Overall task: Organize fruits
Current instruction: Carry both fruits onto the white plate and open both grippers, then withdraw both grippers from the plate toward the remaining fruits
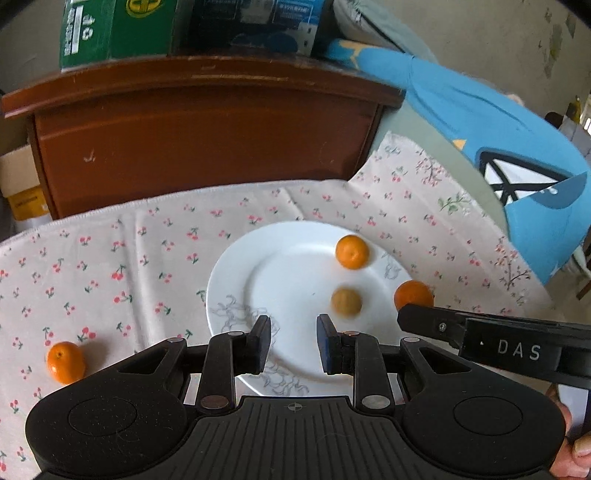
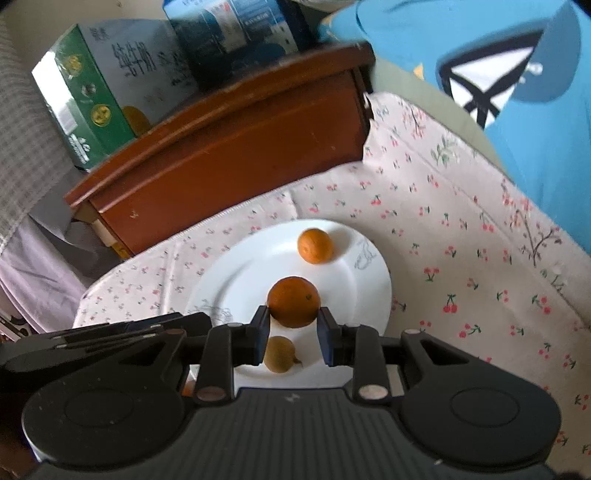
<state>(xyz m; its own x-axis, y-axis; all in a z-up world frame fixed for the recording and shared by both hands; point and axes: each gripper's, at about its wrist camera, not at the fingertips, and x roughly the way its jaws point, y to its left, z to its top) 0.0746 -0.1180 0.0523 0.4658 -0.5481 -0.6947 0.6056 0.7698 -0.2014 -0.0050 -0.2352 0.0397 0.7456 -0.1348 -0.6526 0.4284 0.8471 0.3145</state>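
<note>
A white plate (image 1: 288, 280) lies on a cherry-print cloth. On it are a small orange (image 1: 352, 252) and a brownish-yellow fruit (image 1: 346, 301). My left gripper (image 1: 293, 345) is open and empty over the plate's near rim. A loose orange (image 1: 65, 362) lies on the cloth at the left. My right gripper (image 2: 293, 334) is shut on an orange (image 2: 293, 302) and holds it above the plate (image 2: 236, 280), with the brownish fruit (image 2: 279, 354) below and the other orange (image 2: 315, 246) farther back. In the left wrist view the held orange (image 1: 413, 294) shows at the right gripper's tip.
A brown wooden cabinet (image 1: 207, 129) stands behind the cloth, with a green carton (image 1: 114, 29) and a blue box (image 1: 255, 26) on top. A blue garment (image 1: 491, 136) lies at the right. The cloth (image 2: 461, 258) extends right of the plate.
</note>
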